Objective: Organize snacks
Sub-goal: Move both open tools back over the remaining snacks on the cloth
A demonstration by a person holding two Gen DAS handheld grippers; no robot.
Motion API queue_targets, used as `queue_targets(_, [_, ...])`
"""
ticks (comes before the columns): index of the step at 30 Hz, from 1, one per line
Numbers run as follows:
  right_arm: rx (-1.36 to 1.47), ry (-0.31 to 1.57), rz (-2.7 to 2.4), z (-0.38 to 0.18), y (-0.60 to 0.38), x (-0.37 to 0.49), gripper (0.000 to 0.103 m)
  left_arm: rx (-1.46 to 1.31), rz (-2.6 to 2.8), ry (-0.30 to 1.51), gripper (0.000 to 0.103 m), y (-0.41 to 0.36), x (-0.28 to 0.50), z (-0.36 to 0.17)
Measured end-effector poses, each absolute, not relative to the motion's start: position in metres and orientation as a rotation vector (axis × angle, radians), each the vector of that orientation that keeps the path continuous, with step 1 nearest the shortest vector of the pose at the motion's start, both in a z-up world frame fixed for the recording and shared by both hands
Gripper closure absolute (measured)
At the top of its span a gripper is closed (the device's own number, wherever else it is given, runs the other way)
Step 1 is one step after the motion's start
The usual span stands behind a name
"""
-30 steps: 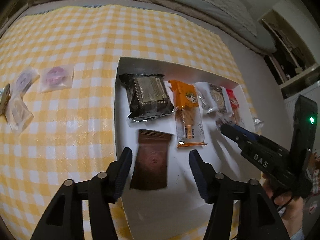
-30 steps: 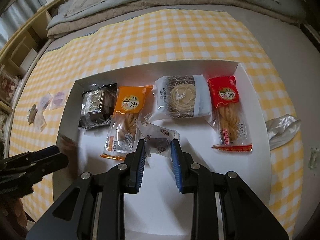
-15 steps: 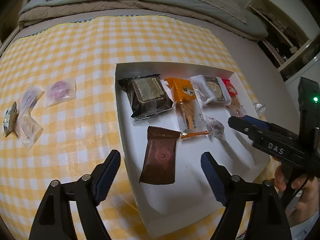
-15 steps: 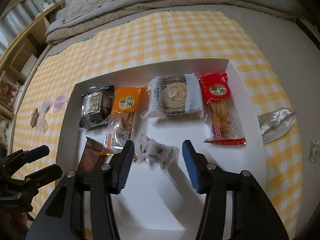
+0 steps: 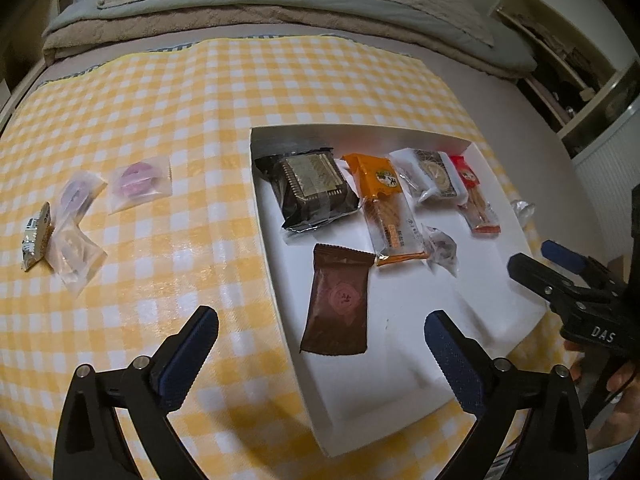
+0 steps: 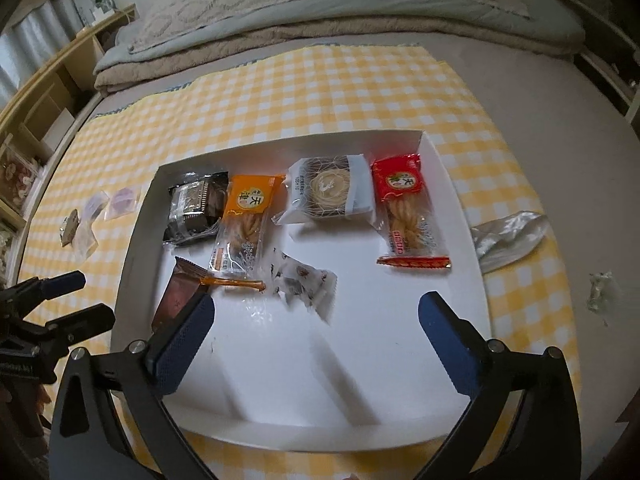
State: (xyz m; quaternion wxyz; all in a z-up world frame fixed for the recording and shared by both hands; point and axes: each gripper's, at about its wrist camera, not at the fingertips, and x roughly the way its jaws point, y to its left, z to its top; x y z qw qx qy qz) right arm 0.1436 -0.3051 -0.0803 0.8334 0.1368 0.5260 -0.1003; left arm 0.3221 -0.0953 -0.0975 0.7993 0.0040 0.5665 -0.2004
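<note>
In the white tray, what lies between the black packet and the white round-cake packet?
The orange twist-snack packet lies between the black packet and the white round-cake packet, in the tray; the right wrist view shows it best.

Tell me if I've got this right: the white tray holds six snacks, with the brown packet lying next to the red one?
Not quite. The white tray does hold six snacks, but the brown packet lies at the opposite end from the red packet, just below the black packet and beside the orange one. The left wrist view shows this best.
</note>
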Motion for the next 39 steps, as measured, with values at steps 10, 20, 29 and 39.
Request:
queue_targets(10, [0.282, 1.027, -0.226, -0.05, -0.293, 0.125, 0.0, 0.024, -0.425, 1.149, 0.0, -0.078, 0.31, -0.069])
queue_targets(20, [0.244, 0.911, -0.213, -0.013, -0.273, 0.117, 0.0, 0.016, -0.408, 1.024, 0.0, -0.041, 0.294, -0.021])
queue_targets(29, [0.195, 0.811, -0.163, 0.016, -0.244, 0.126, 0.0, 0.007, -0.38, 0.906, 0.0, 0.007, 0.273, 0.021])
queue_targets(39, [0.191, 0.761, -0.07, 0.033, -0.202, 0.152, 0.0, -0.007, -0.276, 0.815, 0.0, 0.082, 0.25, 0.05])
